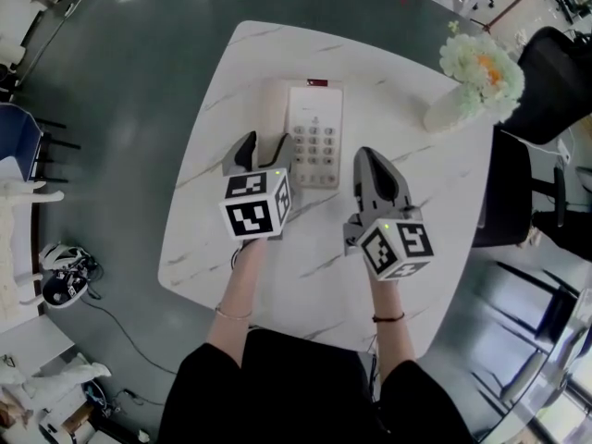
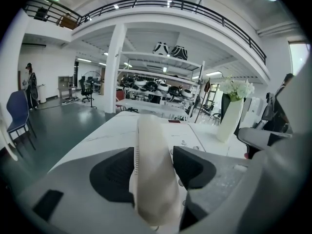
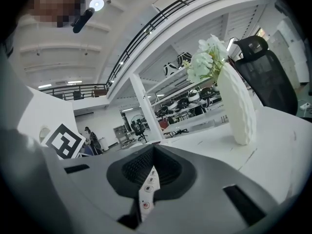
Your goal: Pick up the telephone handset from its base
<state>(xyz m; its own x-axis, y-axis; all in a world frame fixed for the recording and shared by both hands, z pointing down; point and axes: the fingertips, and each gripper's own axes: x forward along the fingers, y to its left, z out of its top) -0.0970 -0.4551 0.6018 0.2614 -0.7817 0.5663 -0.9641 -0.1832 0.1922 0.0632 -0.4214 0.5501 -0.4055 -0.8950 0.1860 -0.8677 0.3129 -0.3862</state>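
Note:
A cream telephone base (image 1: 314, 137) with a grey keypad lies on the white marble table (image 1: 231, 248). Its handset (image 1: 275, 109) rests in the cradle along the base's left side. My left gripper (image 1: 266, 146) stands open at the handset's near end, one jaw on each side of it. In the left gripper view the handset (image 2: 148, 140) runs away from me between the two dark pads (image 2: 109, 174), filling most of the gap of my left gripper (image 2: 153, 172). My right gripper (image 1: 370, 160) hovers to the right of the base, shut and empty. Through its thin slit I see keypad buttons (image 3: 148, 184).
A white vase of pale flowers (image 1: 472, 81) stands at the table's far right corner and shows in both gripper views (image 2: 229, 121) (image 3: 236, 106). A black office chair (image 1: 546, 72) sits behind it. Grey floor surrounds the table, with a blue chair (image 1: 18, 137) at the left.

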